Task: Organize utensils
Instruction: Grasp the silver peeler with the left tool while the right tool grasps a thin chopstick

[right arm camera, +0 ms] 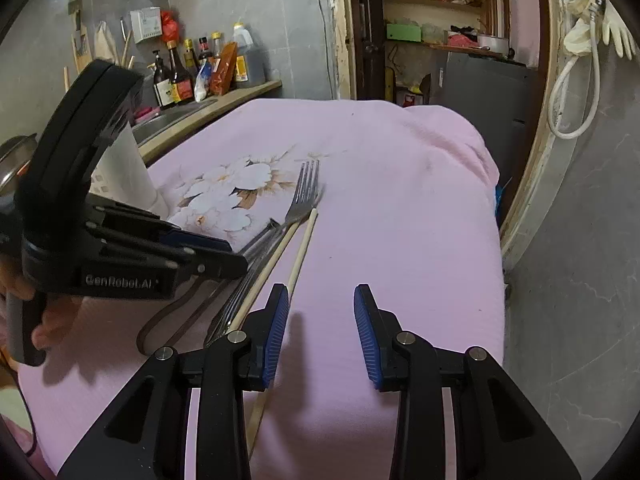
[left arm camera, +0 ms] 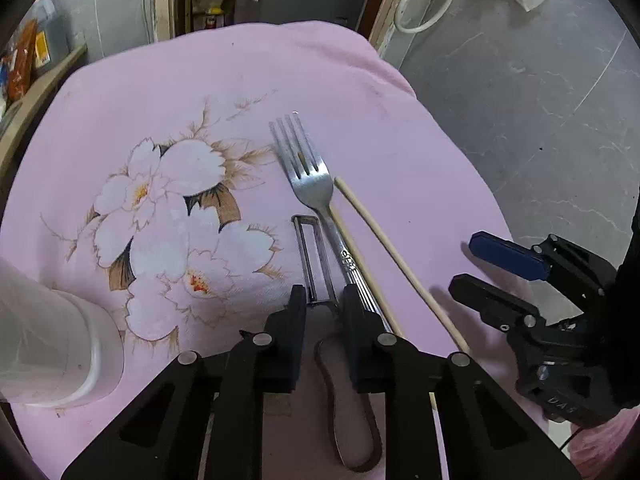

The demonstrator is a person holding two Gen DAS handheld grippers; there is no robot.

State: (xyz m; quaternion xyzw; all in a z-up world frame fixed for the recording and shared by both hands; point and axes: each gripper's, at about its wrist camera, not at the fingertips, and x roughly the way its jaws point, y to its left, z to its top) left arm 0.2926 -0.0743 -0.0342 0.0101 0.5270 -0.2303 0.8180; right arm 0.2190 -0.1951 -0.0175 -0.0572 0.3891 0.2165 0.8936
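On the pink flowered cloth [left arm camera: 360, 92] lie a steel fork [left arm camera: 308, 176], two wooden chopsticks [left arm camera: 384, 240] and a metal peeler [left arm camera: 314, 248] with a brown loop handle [left arm camera: 352, 420]. My left gripper [left arm camera: 324, 300] is shut around the peeler's neck, with a pad against each side. Its right finger rests over the fork's handle. My right gripper [right arm camera: 320, 300] hangs open over bare cloth. The right chopstick [right arm camera: 302, 248] runs just past its left finger. In the right wrist view the left gripper [right arm camera: 224, 258] reaches in over the fork [right arm camera: 304, 192].
A white plastic cup [left arm camera: 60, 344] lies at the cloth's left edge. Behind stand a counter with sauce bottles [right arm camera: 188, 76] and a doorway with shelves [right arm camera: 432, 20]. The table's right edge drops to a grey floor [left arm camera: 520, 100]. A white hose [right arm camera: 572, 92] hangs on the wall.
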